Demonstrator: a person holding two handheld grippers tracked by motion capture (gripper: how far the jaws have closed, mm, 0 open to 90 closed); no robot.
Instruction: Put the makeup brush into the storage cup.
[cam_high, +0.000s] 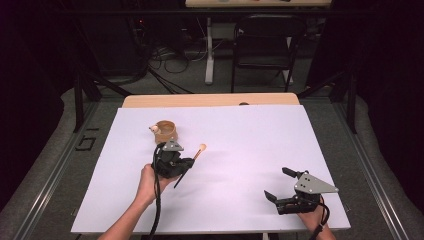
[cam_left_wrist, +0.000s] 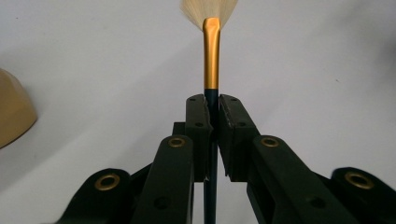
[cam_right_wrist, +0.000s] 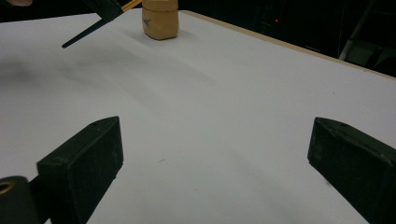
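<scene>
Left of centre in the high view, the left gripper (cam_high: 186, 162) clamps a brush (cam_high: 192, 160) by its handle, bristles forward near the wooden cup (cam_high: 165, 131); the right gripper (cam_high: 279, 185) waits open, lower right.

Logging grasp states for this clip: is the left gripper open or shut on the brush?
Shut on it. In the left gripper view, the left gripper has both jaws pressed against the brush handle, gold ferrule and bristles sticking out beyond.

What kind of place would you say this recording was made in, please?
Probably a lab or recording studio rather than a home. The table has a plain white cover inside a dark metal frame, loose cables lie on the floor behind it, and black curtains close off the sides.
</scene>
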